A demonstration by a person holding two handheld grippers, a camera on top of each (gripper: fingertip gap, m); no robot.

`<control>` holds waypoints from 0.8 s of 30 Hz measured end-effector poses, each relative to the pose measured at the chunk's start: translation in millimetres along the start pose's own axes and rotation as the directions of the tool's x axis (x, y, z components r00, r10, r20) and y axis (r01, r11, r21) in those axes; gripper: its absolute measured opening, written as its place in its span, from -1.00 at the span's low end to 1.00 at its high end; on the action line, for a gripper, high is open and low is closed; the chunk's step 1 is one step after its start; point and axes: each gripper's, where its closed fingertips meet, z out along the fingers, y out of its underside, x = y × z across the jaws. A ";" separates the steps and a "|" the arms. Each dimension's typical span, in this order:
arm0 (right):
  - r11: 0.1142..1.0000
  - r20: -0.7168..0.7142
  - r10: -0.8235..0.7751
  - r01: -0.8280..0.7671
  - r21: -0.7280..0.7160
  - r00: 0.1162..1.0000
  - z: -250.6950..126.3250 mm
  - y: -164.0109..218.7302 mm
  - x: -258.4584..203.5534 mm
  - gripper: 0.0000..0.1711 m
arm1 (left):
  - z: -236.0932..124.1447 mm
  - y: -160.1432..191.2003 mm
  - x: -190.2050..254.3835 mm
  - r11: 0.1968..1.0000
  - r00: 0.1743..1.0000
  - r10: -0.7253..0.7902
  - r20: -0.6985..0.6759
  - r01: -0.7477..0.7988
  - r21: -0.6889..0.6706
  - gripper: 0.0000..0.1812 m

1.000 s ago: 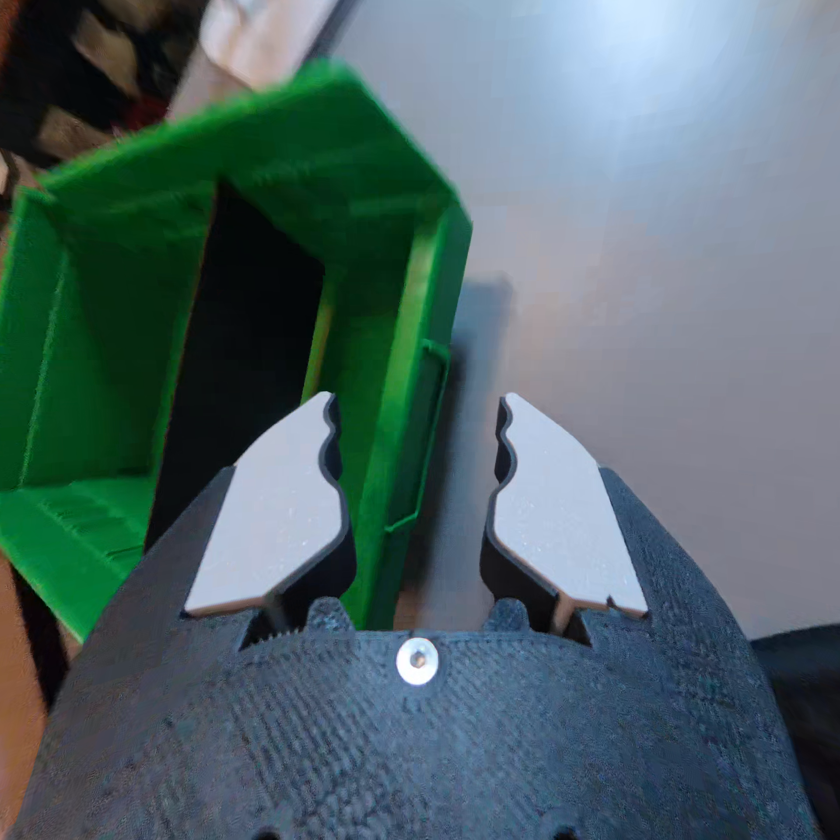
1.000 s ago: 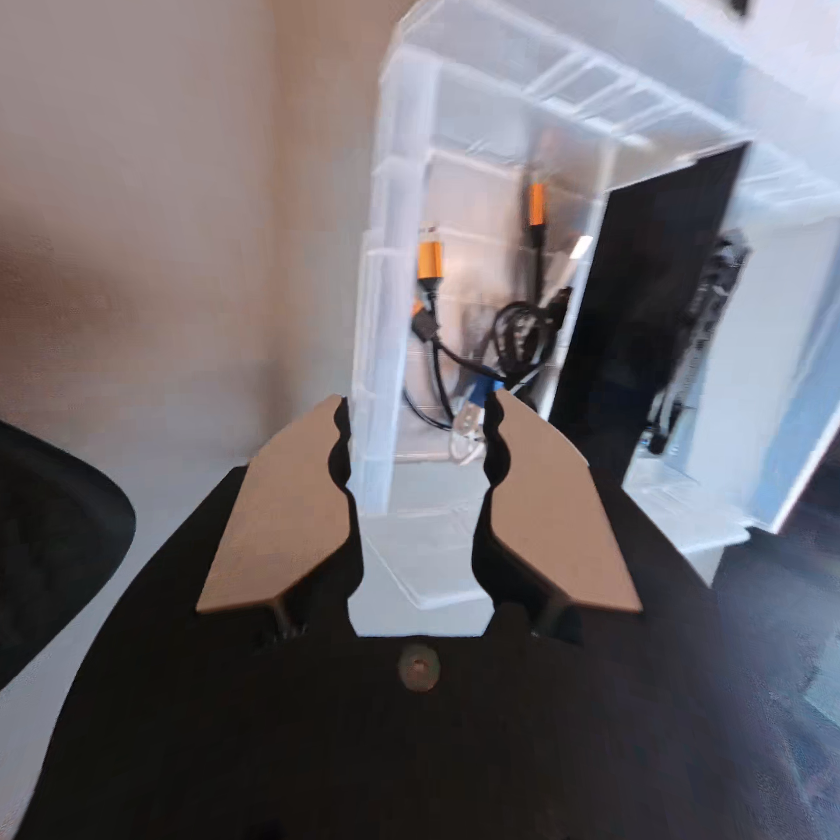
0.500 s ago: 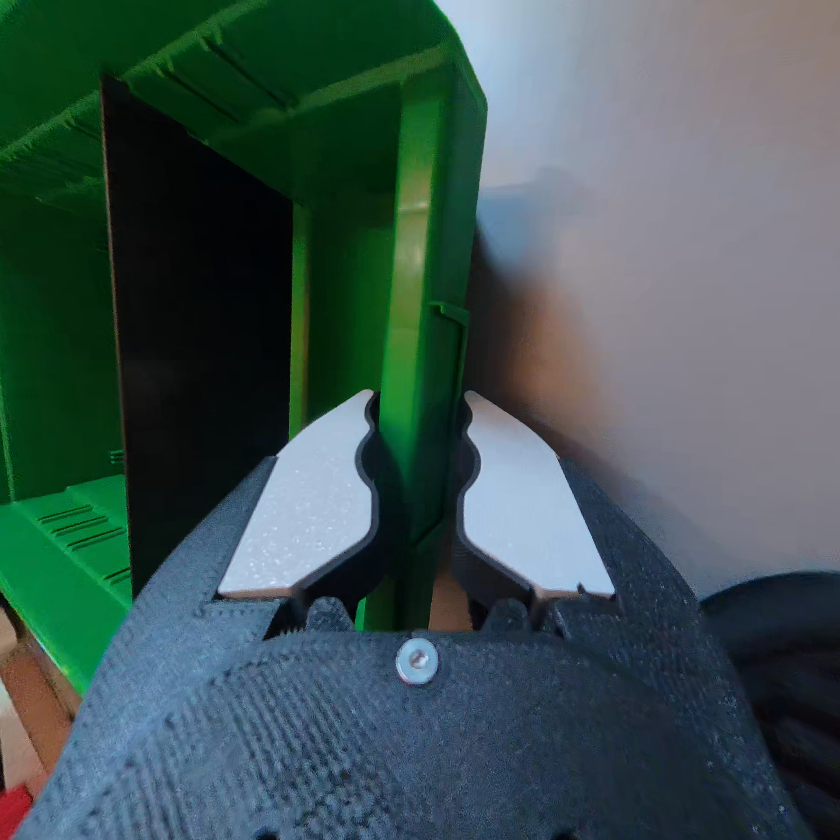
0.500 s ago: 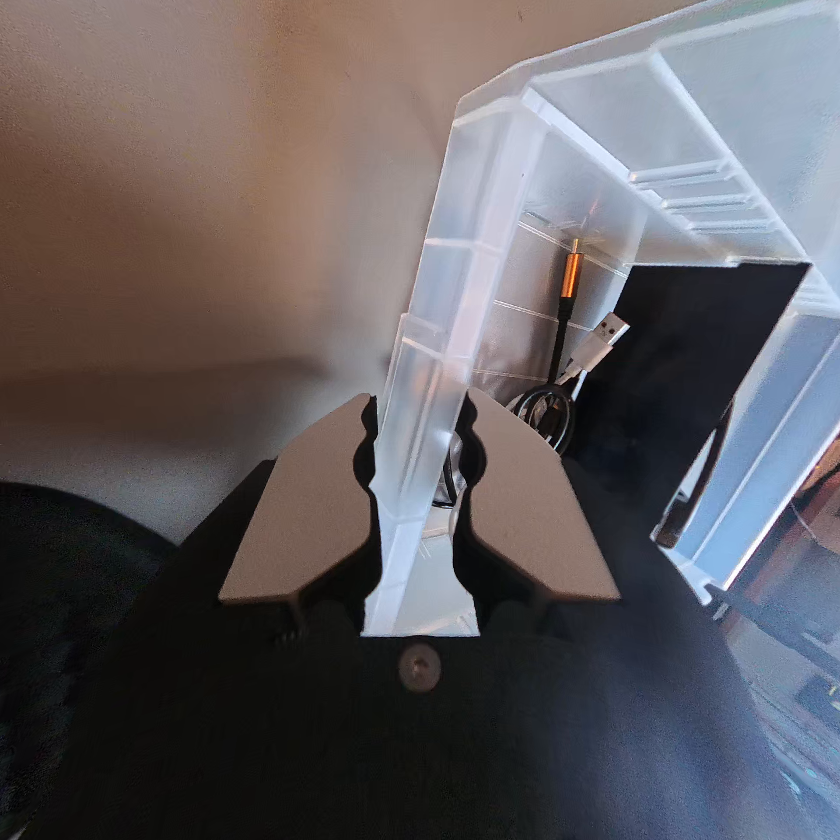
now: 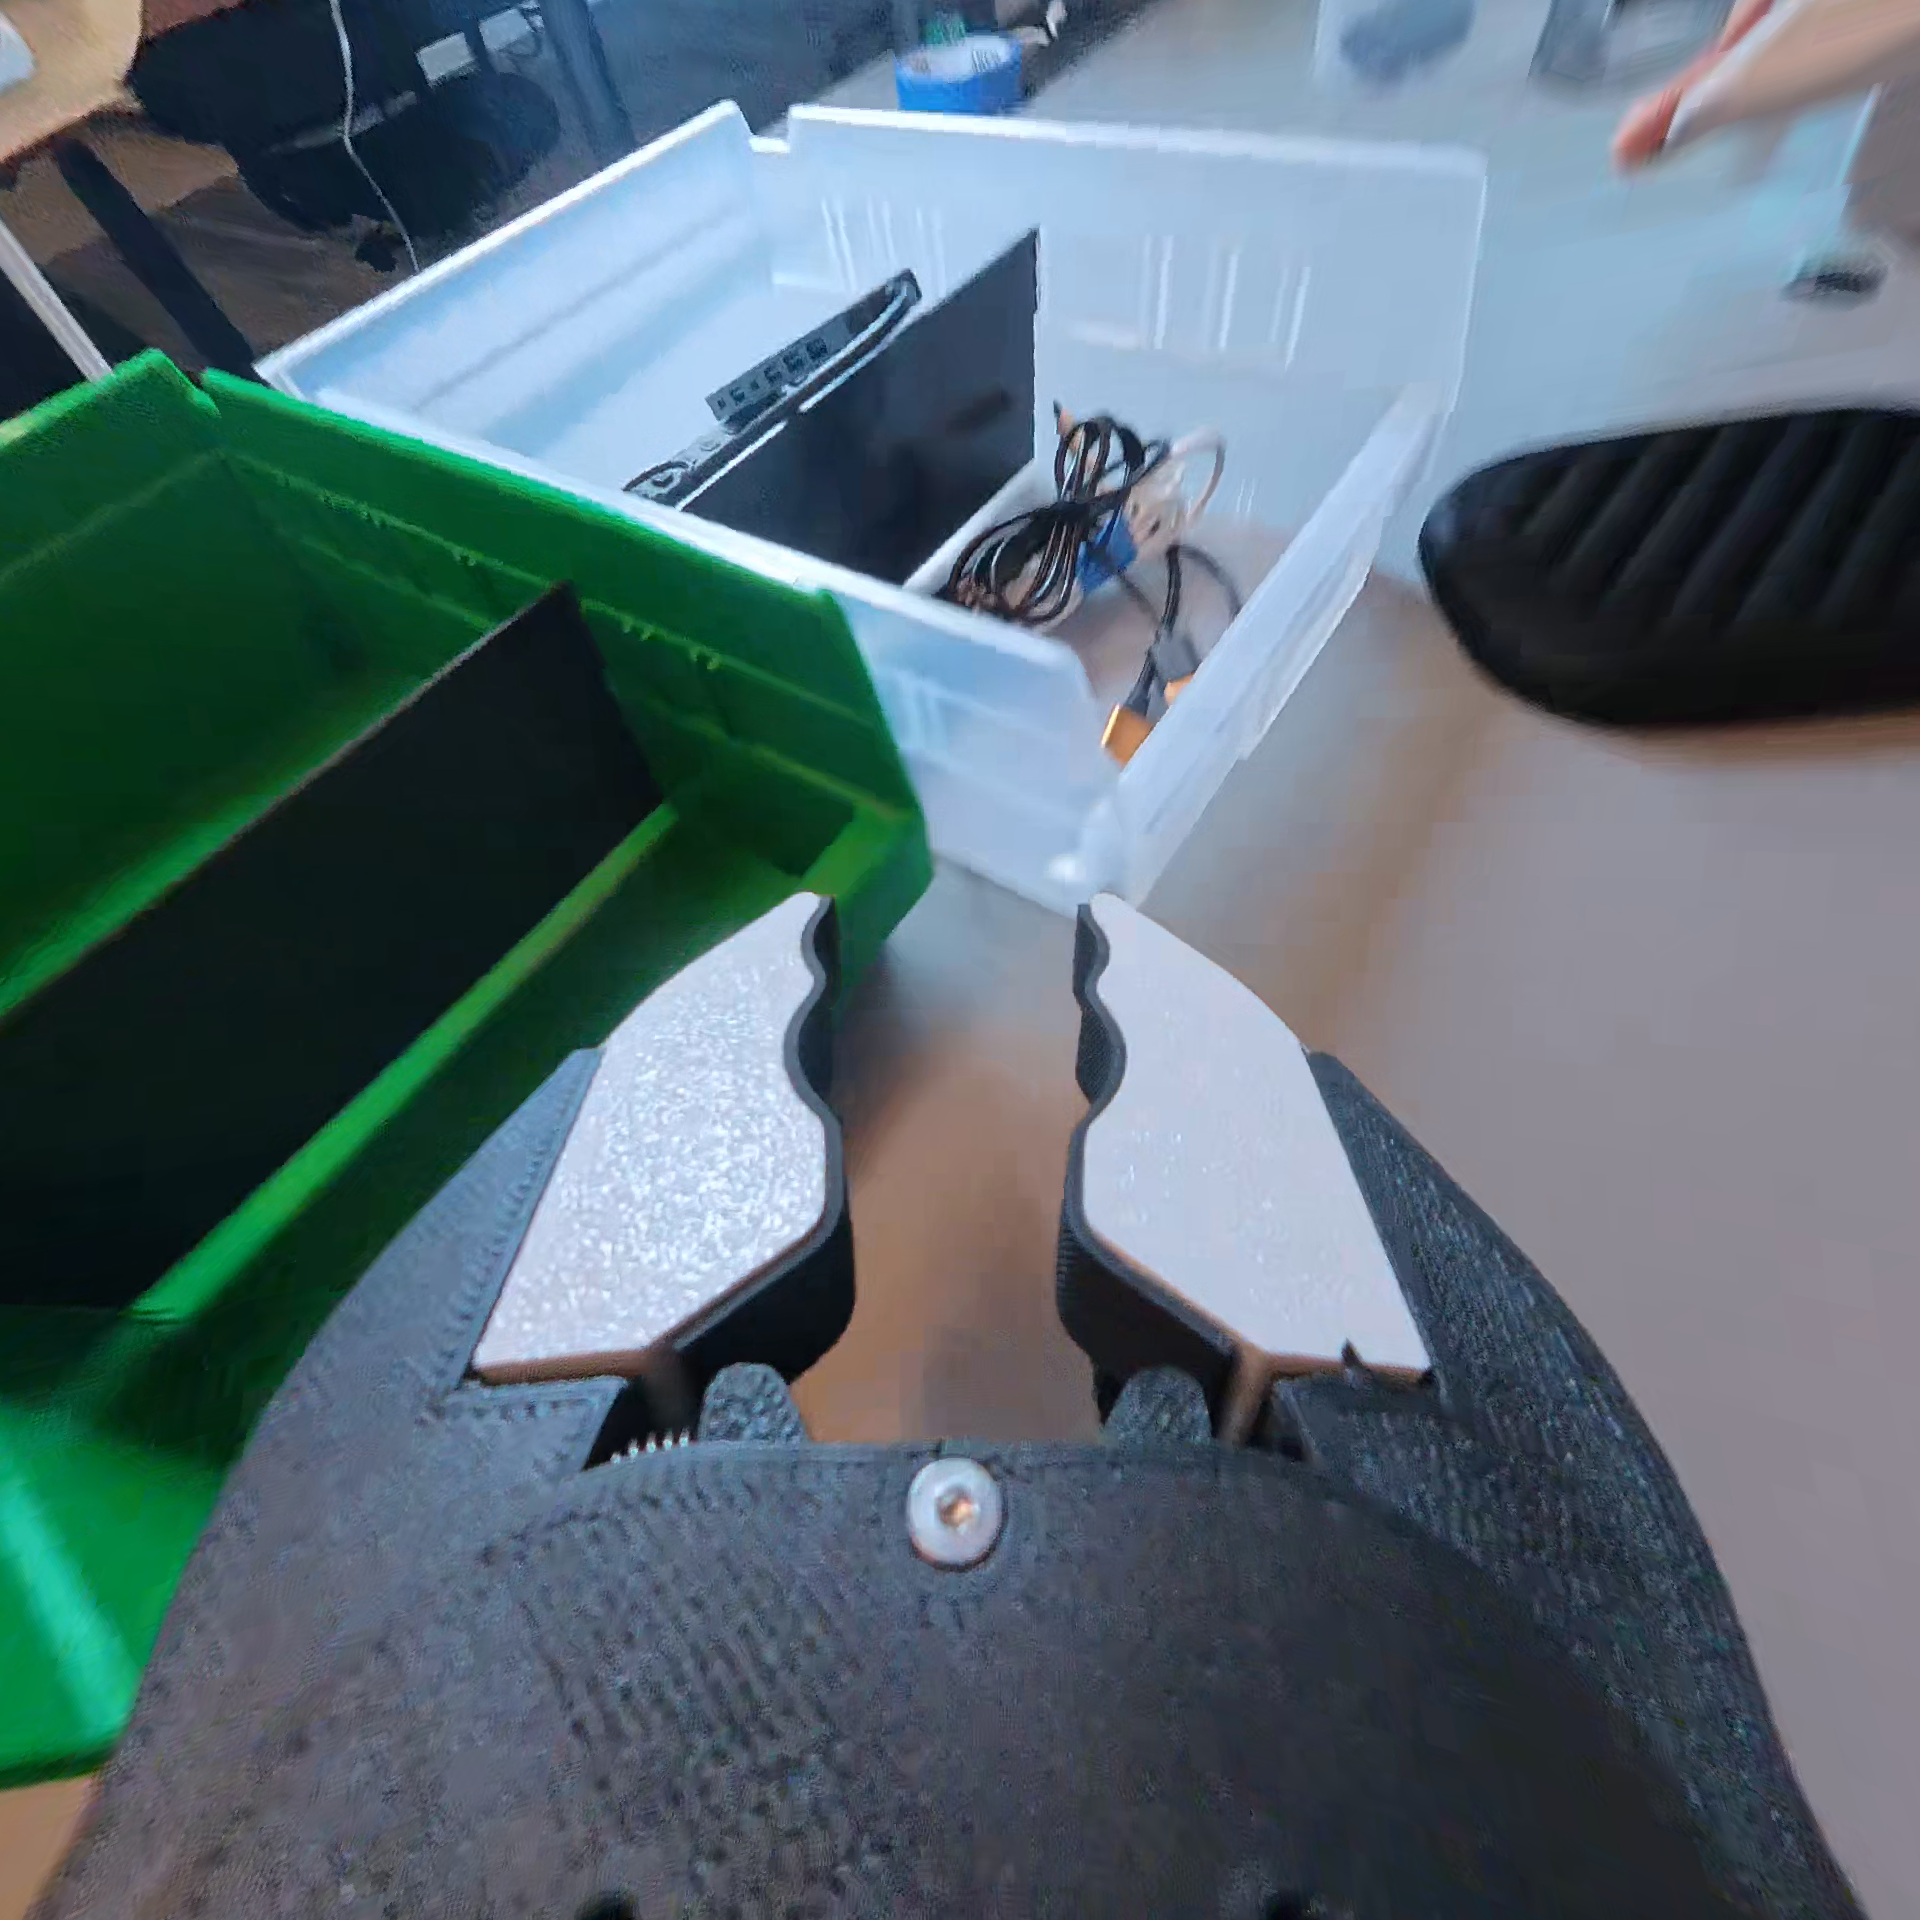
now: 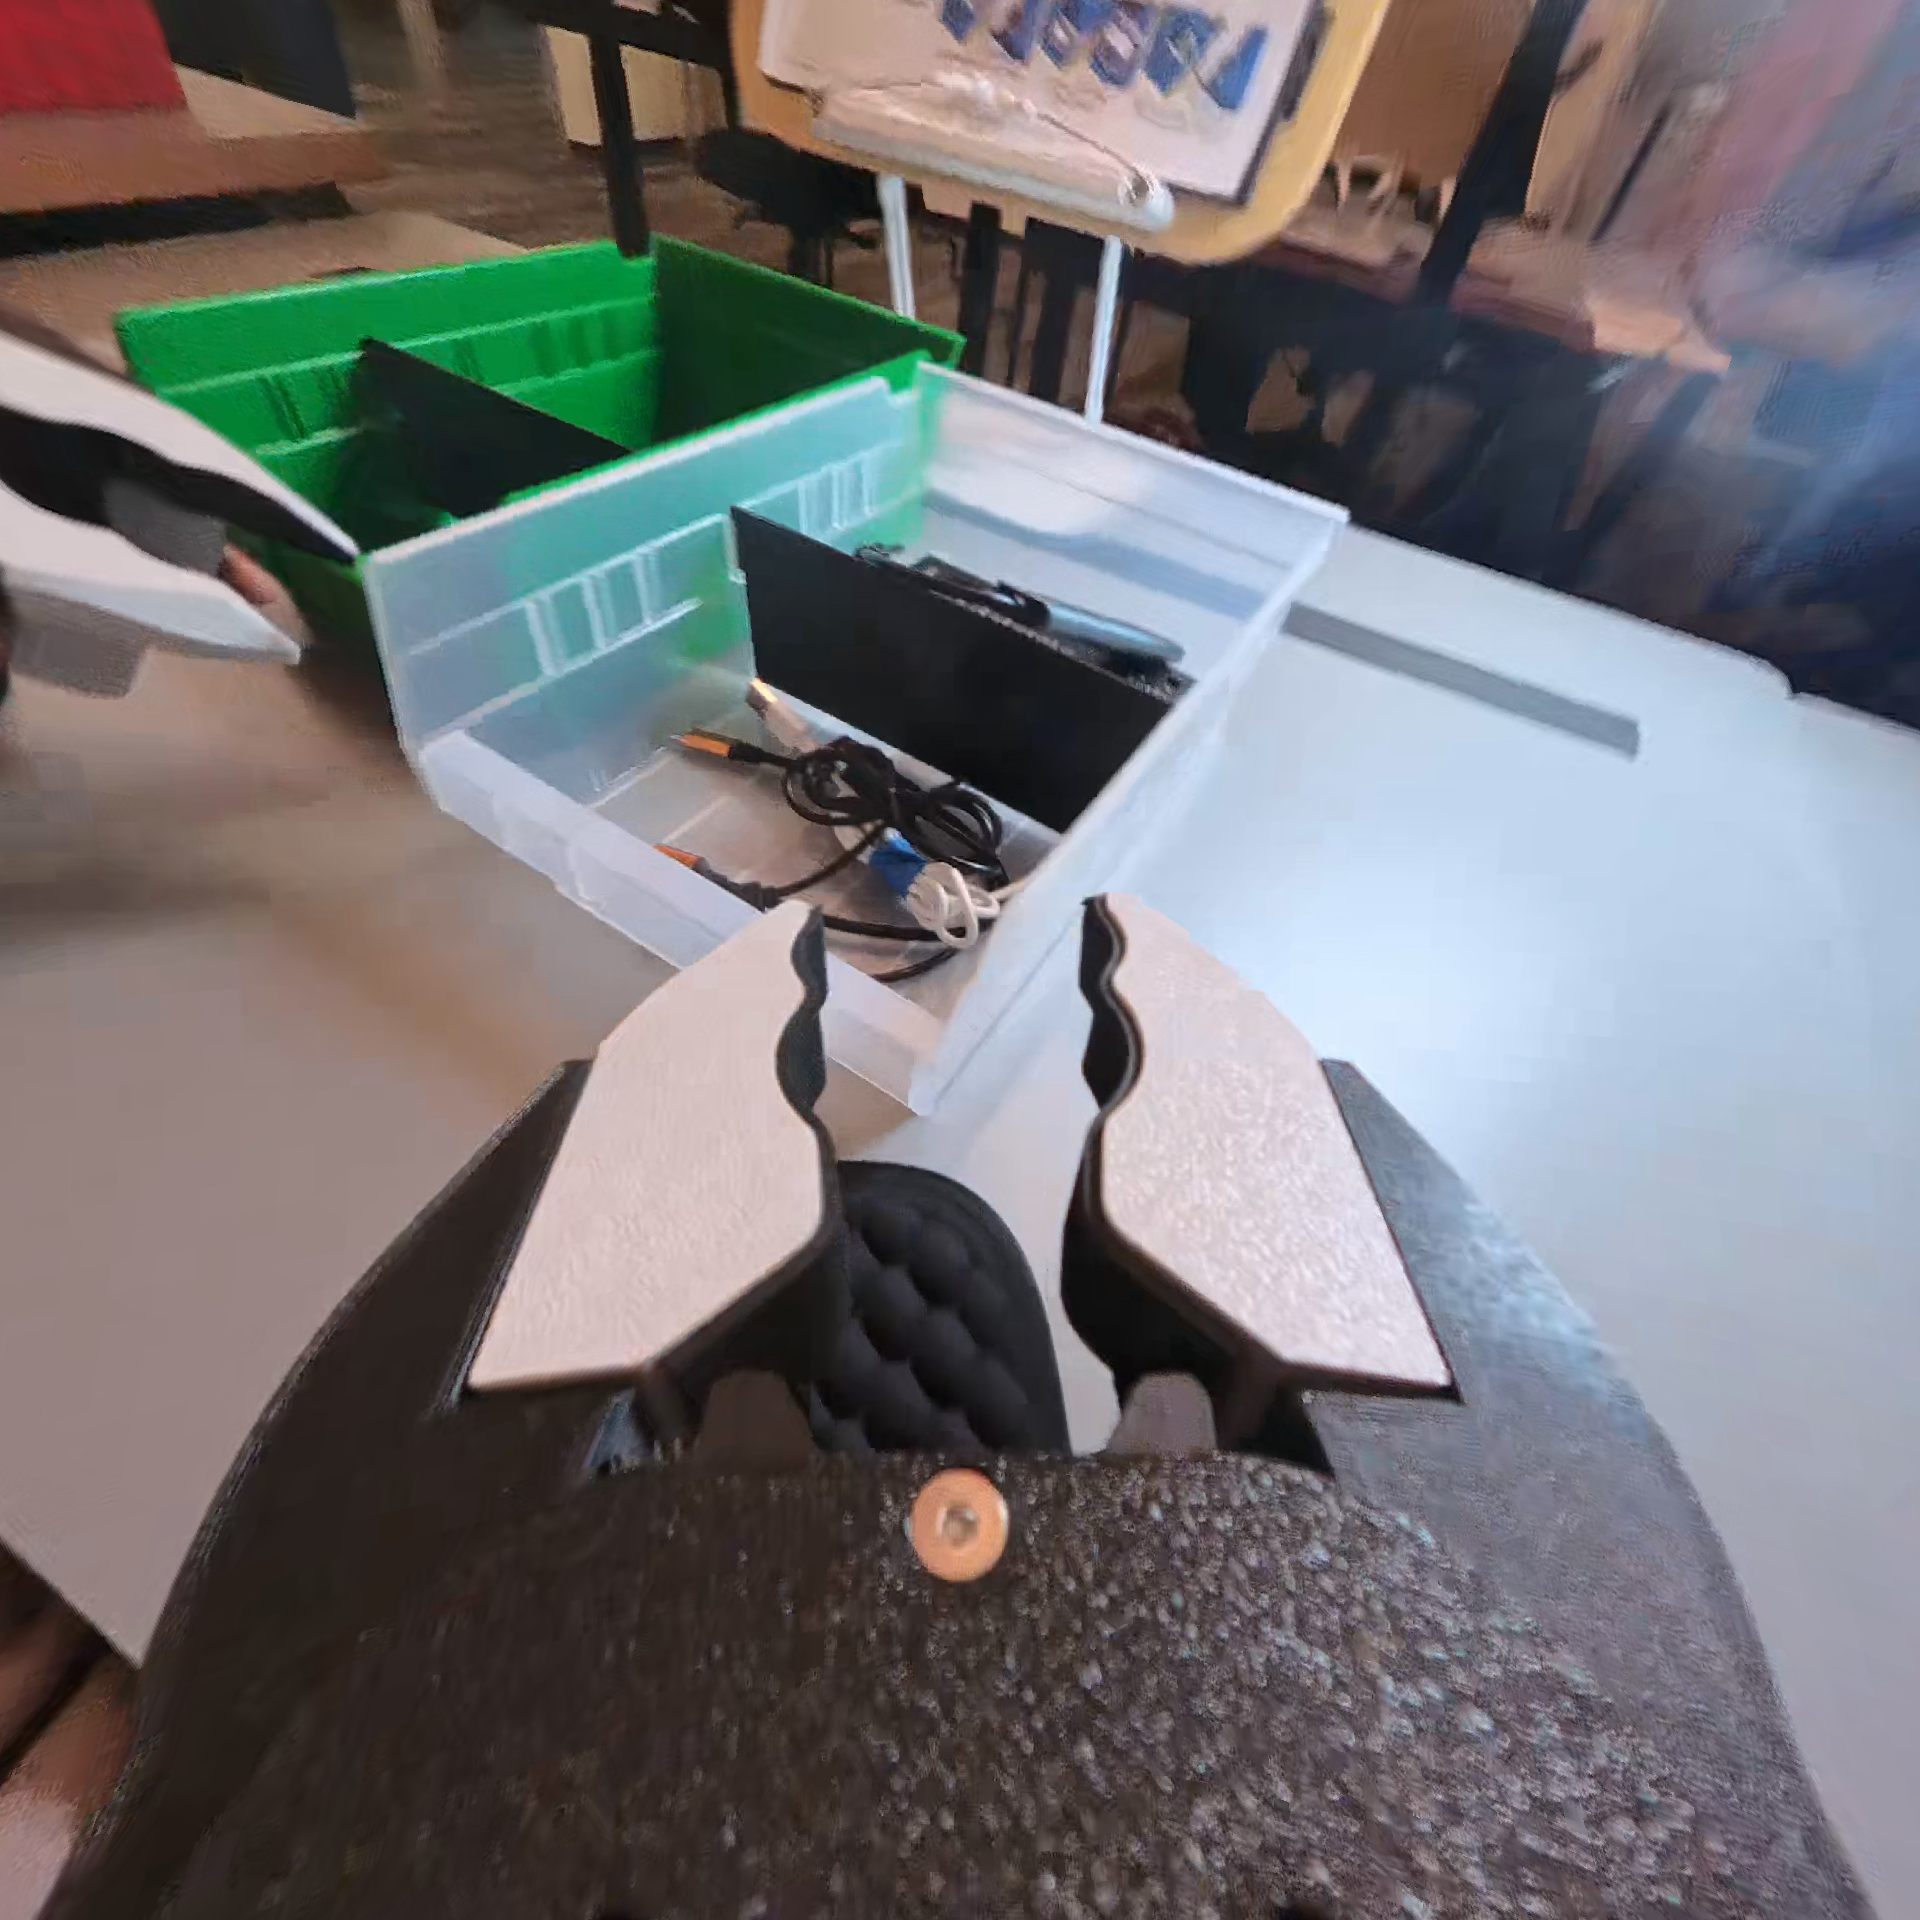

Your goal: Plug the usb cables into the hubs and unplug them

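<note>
Half a second ago each of my grippers was clamped on a bin wall, the left on the green one, the right on the clear one. Now both have let go and pulled back, so I judge the bins are placed and the real work, the plugging, has not begun.

Taking the clear bin (image 6: 1091,499) as my landmark and going left to right: the green bin (image 5: 343,540) stands touching its left side, with only a black divider (image 5: 343,883) visible in the part I can see. My left gripper (image 5: 951,935) hangs just off the green bin's near corner, jaws wide apart, nothing between them.

Inside the clear bin, the near compartment holds the usb cables (image 6: 883,821), a loose black tangle with orange-collared plugs and a white lead bound with blue. Behind its black divider (image 6: 935,675), in the far compartment, lie the hubs (image 5: 810,358), dark bars that I see only in part.

My right gripper (image 6: 951,940) sits just outside the clear bin's near right corner, jaws open wide and empty, with the cables just beyond the fingertips. A black padded thing (image 6: 925,1309) lies on the table (image 6: 1507,987) under it. I expect the tangle to resist giving up a single plug cleanly.
</note>
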 end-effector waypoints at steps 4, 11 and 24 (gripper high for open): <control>0.994 -0.026 0.087 -0.088 -0.063 0.996 33.6 11.6 17.9 -0.38 | 28.6 -17.0 9.6 0.963 0.969 -0.248 0.003 0.247 0.110 -0.50; 0.987 -0.170 -0.091 0.066 -0.148 0.981 62.7 29.8 26.2 -0.88 | 62.3 -24.0 2.5 0.985 0.971 -0.152 0.185 0.133 0.115 -0.64; 0.946 -0.342 -0.225 0.288 0.147 0.912 -66.5 -64.9 -28.5 -0.92 | -28.4 -92.1 59.8 0.944 0.967 0.087 0.240 -0.157 0.289 -0.81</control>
